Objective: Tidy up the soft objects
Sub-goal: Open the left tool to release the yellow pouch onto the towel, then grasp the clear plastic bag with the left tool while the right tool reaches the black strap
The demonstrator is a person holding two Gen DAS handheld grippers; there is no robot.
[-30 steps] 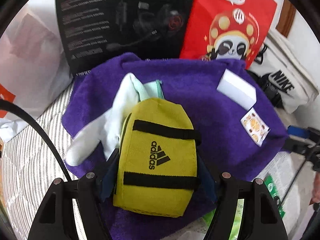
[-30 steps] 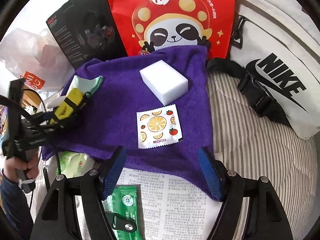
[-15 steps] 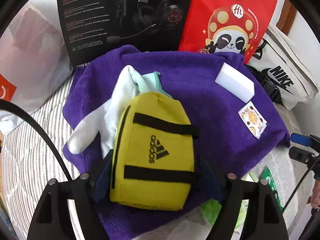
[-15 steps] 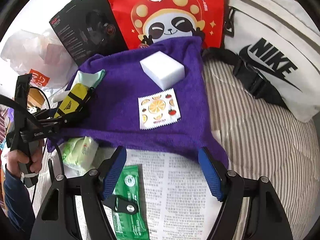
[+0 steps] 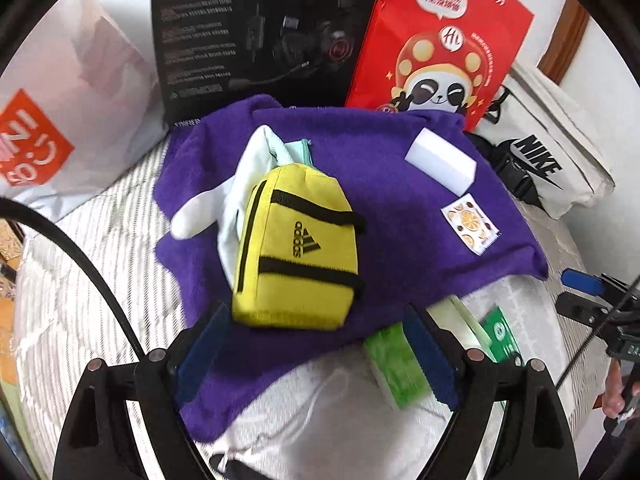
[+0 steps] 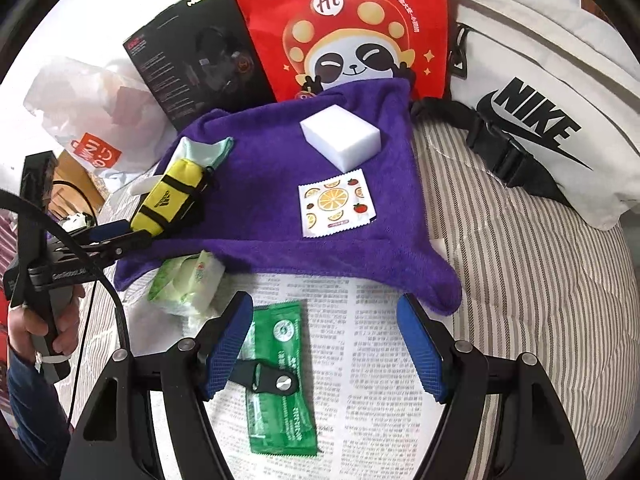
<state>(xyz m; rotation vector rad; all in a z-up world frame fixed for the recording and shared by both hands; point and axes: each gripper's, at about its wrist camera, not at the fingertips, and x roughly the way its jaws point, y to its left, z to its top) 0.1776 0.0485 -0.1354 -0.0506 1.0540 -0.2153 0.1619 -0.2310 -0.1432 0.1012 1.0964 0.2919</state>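
Taking the purple towel (image 6: 272, 216) as the landmark: its middle strip lies bare, between the yellow Adidas pouch (image 6: 170, 196) at its left edge and the white sponge (image 6: 340, 136) and fruit-print sachet (image 6: 336, 204) on its right. Behind it the black headset box (image 6: 200, 64) and red panda bag (image 6: 344, 28) block the way. Its near edge is crowded by a green tissue pack (image 6: 188, 284) and green packet (image 6: 280, 380).

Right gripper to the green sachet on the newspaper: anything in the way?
Nothing visible blocks it. The right gripper is open and the green sachet lies flat on the newspaper, right by its left finger. A black strap piece rests across the sachet's middle and may come along in a pinch.
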